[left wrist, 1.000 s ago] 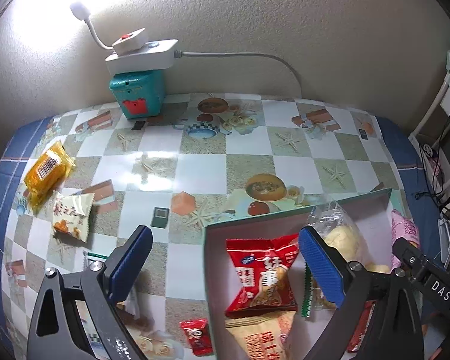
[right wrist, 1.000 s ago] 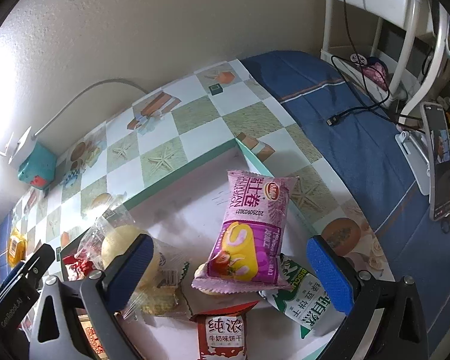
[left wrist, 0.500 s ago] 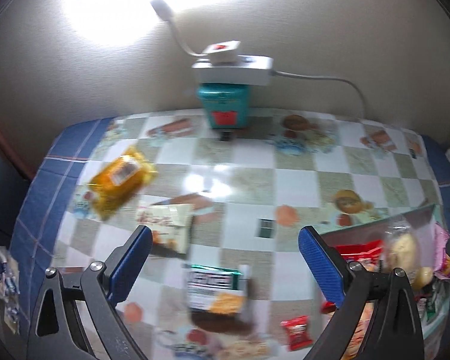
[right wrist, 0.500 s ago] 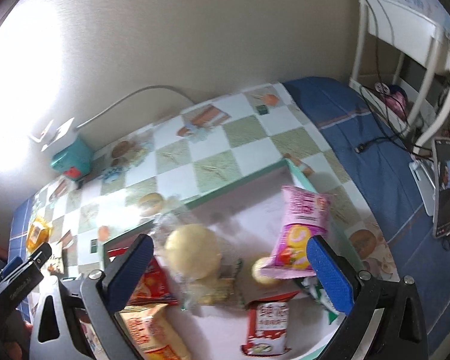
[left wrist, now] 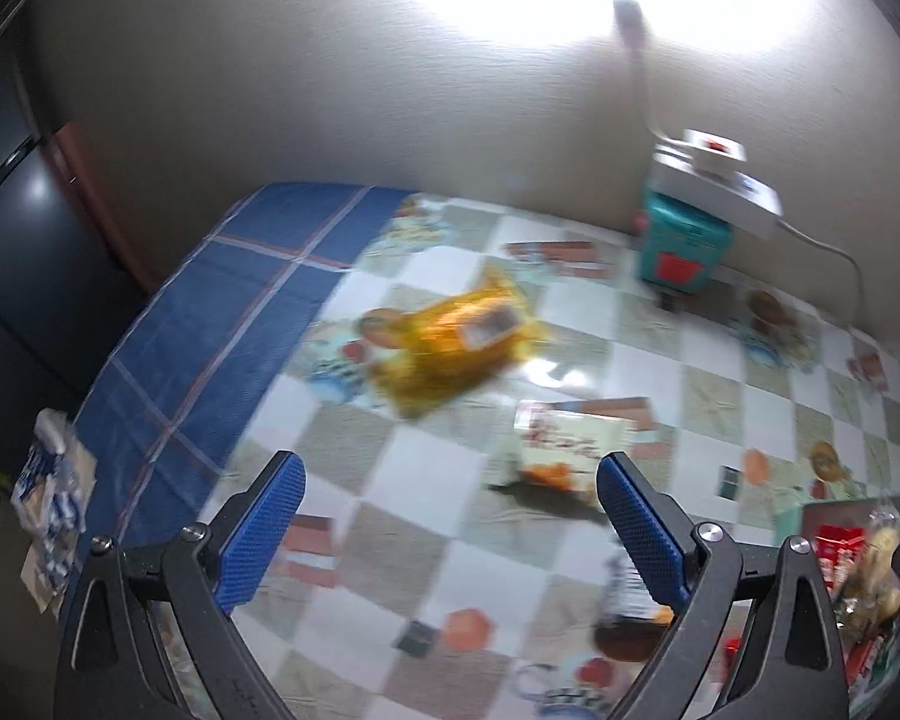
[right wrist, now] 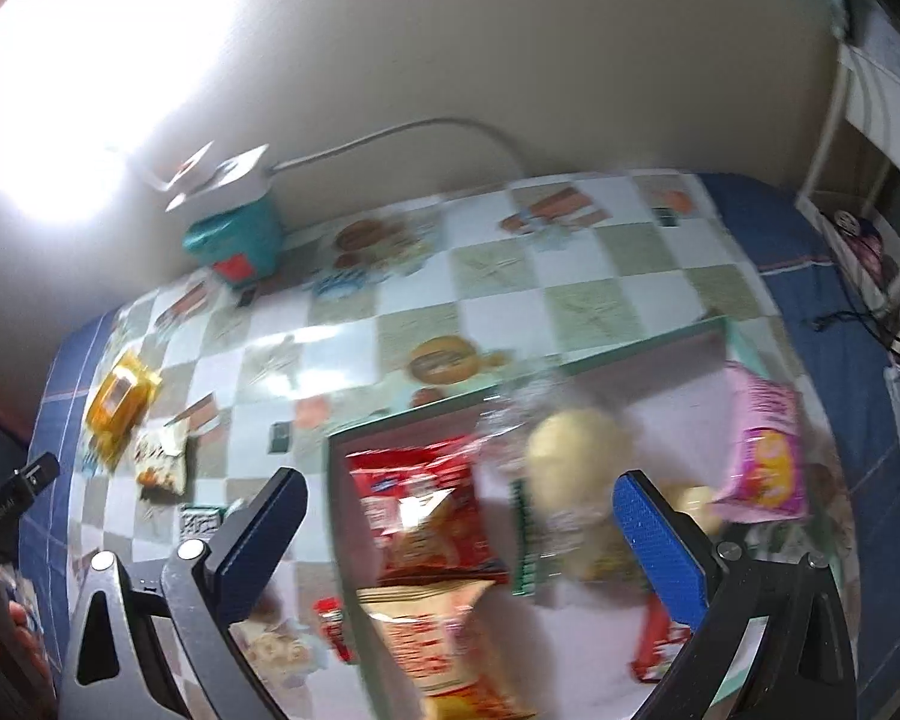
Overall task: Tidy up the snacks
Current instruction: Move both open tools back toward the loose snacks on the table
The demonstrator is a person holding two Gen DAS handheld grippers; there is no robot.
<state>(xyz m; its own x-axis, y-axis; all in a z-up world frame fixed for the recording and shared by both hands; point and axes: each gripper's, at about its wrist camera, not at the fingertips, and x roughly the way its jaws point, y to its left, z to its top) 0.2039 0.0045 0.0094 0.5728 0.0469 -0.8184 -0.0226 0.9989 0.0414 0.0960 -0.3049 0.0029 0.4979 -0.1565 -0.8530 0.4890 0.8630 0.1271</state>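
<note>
1. The left gripper (left wrist: 450, 516) hangs above the checked tablecloth (left wrist: 576, 588) with its blue fingers (left wrist: 261, 531) spread wide and nothing between them.
2. Ahead of it lie a yellow packet (left wrist: 456, 348) and, nearer and to the right, a pale snack packet (left wrist: 570, 444), both on the cloth and blurred.
3. The right gripper (right wrist: 462, 540) is also wide apart and empty, over the near left part of the white box (right wrist: 666, 384).
4. Inside the box sit a red packet (right wrist: 426, 510), a round bun in clear wrap (right wrist: 576, 450) and a pink packet (right wrist: 762, 444) at the right wall.
5. A teal box (right wrist: 240, 240) stands by the far wall.
</note>
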